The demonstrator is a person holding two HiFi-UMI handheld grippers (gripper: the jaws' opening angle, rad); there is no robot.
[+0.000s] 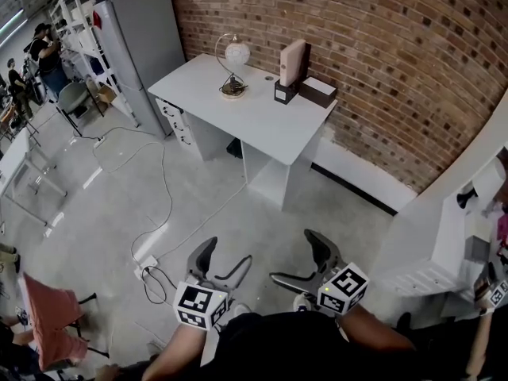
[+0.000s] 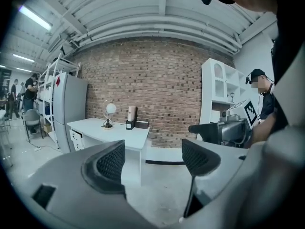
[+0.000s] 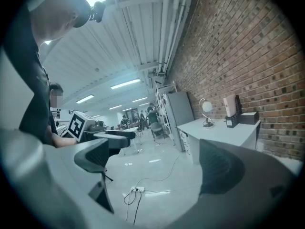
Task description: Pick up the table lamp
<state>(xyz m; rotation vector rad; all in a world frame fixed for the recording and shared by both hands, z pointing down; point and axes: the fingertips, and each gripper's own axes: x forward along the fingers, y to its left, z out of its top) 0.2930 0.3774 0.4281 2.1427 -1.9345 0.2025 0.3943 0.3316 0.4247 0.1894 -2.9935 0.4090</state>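
My left tongs [image 1: 222,264] and right tongs [image 1: 304,262] both stood wide apart with nothing between them, side by side near me above the grey concrete floor [image 1: 198,205]. The table lamp [image 1: 232,66] stood far off, well apart from both, toward the left end of the white bench [image 1: 262,121] by the brick wall [image 1: 381,54]. I judged it light but fragile: a pale, smooth globe hung in a thin metal hoop over a small round base. I would grip low, at the stiff base.
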